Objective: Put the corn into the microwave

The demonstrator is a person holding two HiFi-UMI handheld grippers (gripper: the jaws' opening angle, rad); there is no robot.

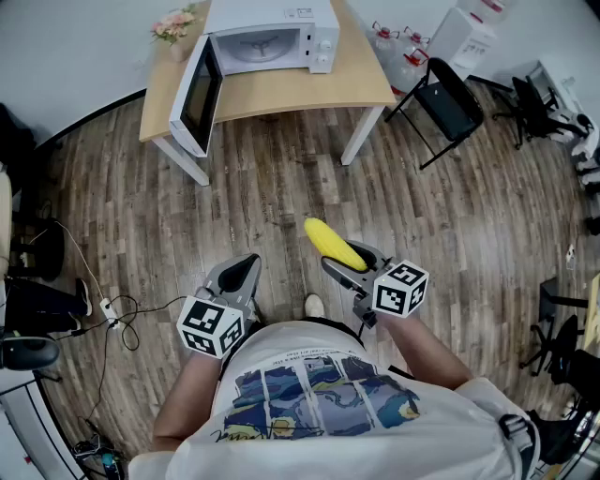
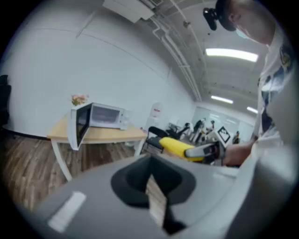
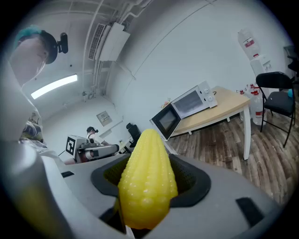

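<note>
A yellow corn cob (image 1: 334, 245) sticks out forward from my right gripper (image 1: 351, 261), which is shut on its lower end. In the right gripper view the corn (image 3: 147, 179) fills the middle between the jaws of that gripper (image 3: 147, 200). My left gripper (image 1: 241, 273) is held beside it, shut and empty; in its own view the jaws of the left gripper (image 2: 155, 189) meet with nothing in them. The white microwave (image 1: 272, 39) stands on a wooden table (image 1: 281, 90) far ahead, its door (image 1: 197, 97) swung open to the left.
A black folding chair (image 1: 446, 97) stands right of the table, with water bottles (image 1: 398, 52) behind it. A pot of pink flowers (image 1: 174, 25) sits on the table's left corner. Cables and a power strip (image 1: 111, 310) lie on the wooden floor at left. Office chairs (image 1: 548, 105) stand at far right.
</note>
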